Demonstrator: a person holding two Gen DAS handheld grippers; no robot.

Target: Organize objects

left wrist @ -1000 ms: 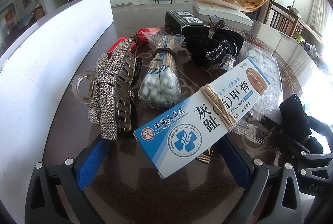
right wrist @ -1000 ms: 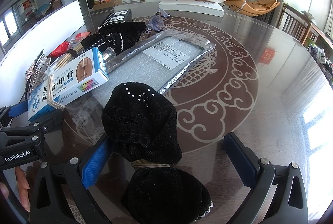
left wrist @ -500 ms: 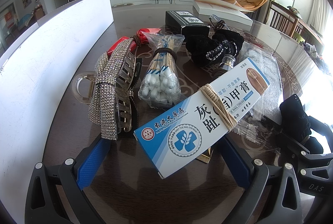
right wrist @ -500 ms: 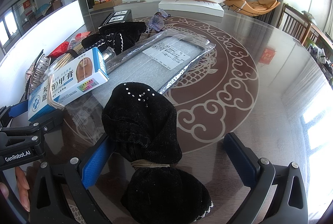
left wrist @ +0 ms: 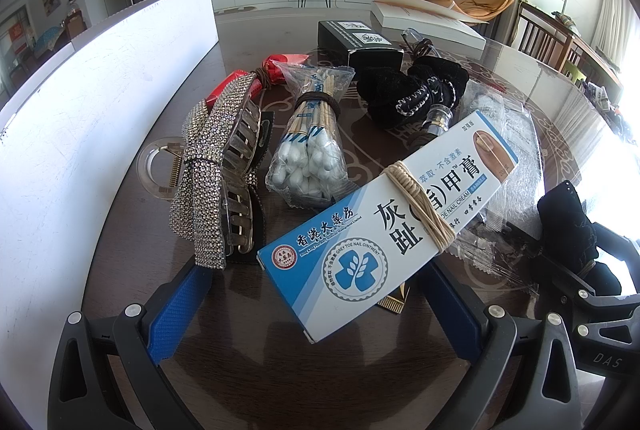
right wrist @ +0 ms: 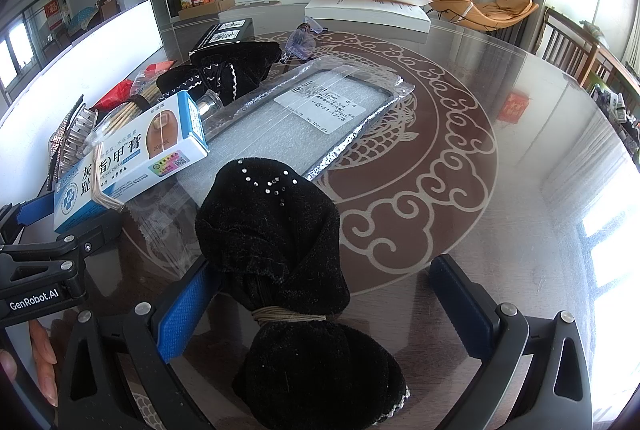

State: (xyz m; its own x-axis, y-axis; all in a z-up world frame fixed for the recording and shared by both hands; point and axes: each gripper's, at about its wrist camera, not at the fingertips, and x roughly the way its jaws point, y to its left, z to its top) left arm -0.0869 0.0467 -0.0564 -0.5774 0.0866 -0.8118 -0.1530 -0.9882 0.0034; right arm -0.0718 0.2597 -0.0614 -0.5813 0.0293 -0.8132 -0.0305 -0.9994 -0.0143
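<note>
A blue and white nail cream box (left wrist: 384, 226) with a tan band round it lies between the wide-open fingers of my left gripper (left wrist: 316, 294); it also shows in the right wrist view (right wrist: 128, 158). A black velvet bow (right wrist: 280, 270) tied with a tan band lies between the open fingers of my right gripper (right wrist: 324, 294), against the left finger (right wrist: 184, 306); it shows in the left wrist view (left wrist: 568, 226). A rhinestone hair claw (left wrist: 212, 182), a bag of cotton swabs (left wrist: 308, 150) and a black fabric piece (left wrist: 408, 90) lie beyond the box.
A white board (left wrist: 80, 134) stands along the left. A black box (left wrist: 360, 42) and a white box (left wrist: 428, 22) sit at the back. A silver bubble mailer (right wrist: 312, 110) lies mid-table. The glass tabletop (right wrist: 500, 190) with a dragon pattern stretches right.
</note>
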